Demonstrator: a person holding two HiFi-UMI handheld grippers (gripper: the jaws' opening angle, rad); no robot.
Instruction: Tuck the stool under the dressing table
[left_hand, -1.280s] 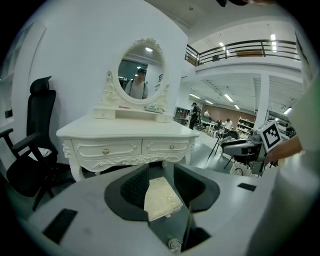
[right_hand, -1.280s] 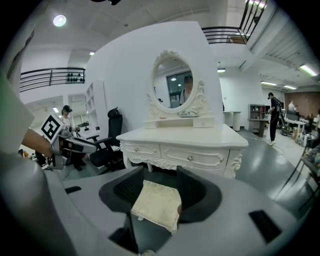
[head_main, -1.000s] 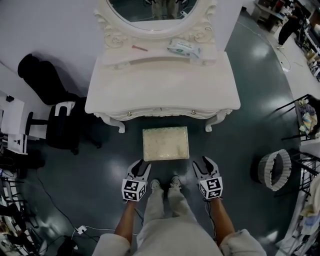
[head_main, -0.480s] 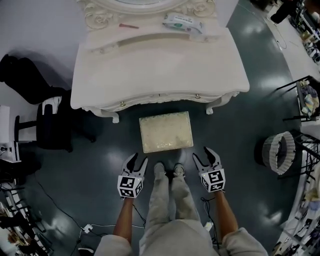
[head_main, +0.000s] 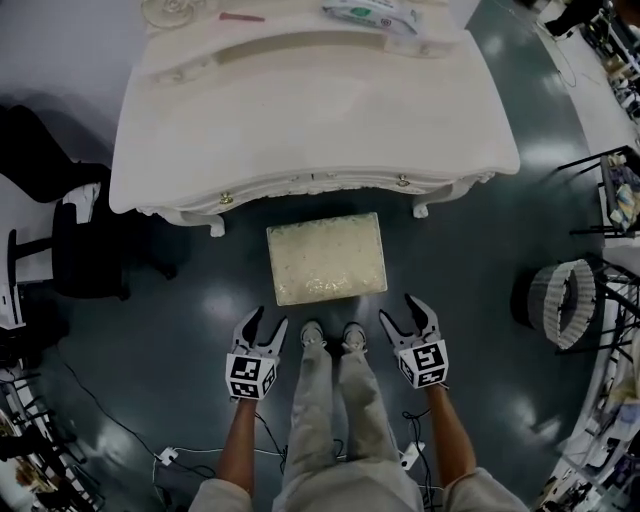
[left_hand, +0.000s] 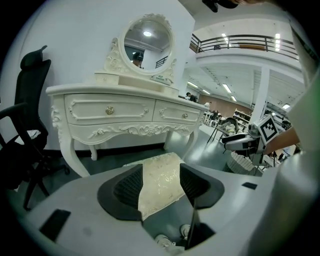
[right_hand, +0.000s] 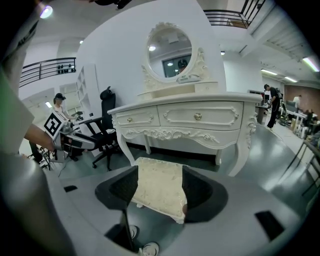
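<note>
Presently: stool (head_main: 326, 258) just ahead of left hand-held gripper (head_main: 265, 320), right hand-held gripper (head_main: 400, 312); both gaping, empty. Likely rigid, light, cushioned; take side edges.

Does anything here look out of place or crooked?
Only the stool: it stands out on the floor in front of the dressing table, not under it. Nothing seems spilled or broken.

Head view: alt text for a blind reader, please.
Seen from above, a cream stool stands just in front of a white dressing table, not yet under it. Behind it, the left gripper and right gripper are open, holding nothing.
</note>
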